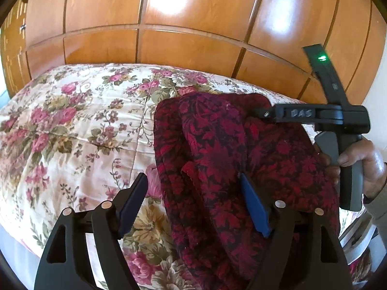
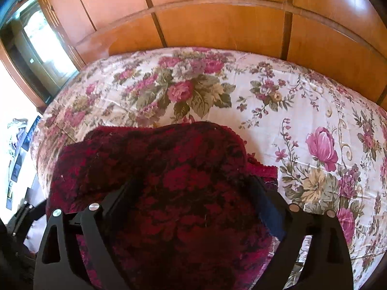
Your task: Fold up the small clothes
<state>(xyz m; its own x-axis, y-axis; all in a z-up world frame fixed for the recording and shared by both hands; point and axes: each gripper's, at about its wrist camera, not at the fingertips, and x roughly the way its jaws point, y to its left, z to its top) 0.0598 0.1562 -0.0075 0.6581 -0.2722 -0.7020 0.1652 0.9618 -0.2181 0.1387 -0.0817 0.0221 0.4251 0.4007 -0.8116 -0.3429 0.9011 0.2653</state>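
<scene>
A dark red garment with a black leaf pattern [image 1: 217, 149] lies bunched on the floral bedspread [image 1: 72, 125]. My left gripper [image 1: 193, 188] is open; its right finger [image 1: 254, 207] rests against the cloth and its left finger [image 1: 135, 198] is over the bedspread. My right gripper shows in the left wrist view [image 1: 263, 113], reaching over the garment's far edge. In the right wrist view the garment [image 2: 169, 174] is draped between and over the right gripper [image 2: 193, 193], whose jaws stand apart with cloth covering the fingertips.
A wooden panelled wardrobe [image 1: 169, 24] stands behind the bed. A mirror or window [image 2: 41, 46] is at the left of the right wrist view. The bedspread [image 2: 290, 120] stretches beyond the garment on both sides.
</scene>
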